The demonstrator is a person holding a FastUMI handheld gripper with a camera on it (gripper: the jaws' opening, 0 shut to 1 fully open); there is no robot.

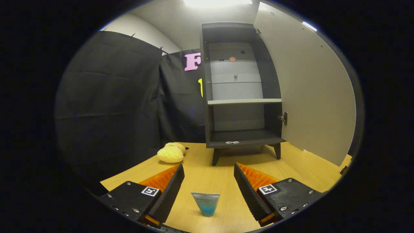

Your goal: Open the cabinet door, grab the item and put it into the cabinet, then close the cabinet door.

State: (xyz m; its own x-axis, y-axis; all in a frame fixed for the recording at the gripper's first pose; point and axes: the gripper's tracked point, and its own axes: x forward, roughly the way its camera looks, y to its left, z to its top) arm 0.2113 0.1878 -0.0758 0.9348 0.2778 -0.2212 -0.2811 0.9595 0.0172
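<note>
— Where's the tube [206, 203] relative to the tongs [209, 182]?

— Standing on the desk [304, 168], cap down, in the gap between the two fingers but nearer than their tips, touching neither. The tongs are spread wide, holding nothing.

— And the cabinet [242, 137]?

— Straight beyond the tube, door [307, 94] swung open. I judge the tongs need only close on the tube where it stands.

Staged recording booth, not a real home. Black cloth [110, 97] hangs as walls around a wooden table [304, 165]. Small dark cabinet [241, 87] stands on the table like a prop, its door [310, 90] swung open, shelves bare. Plain white wall and a ceiling light [216, 2] show above the cloth.
</note>
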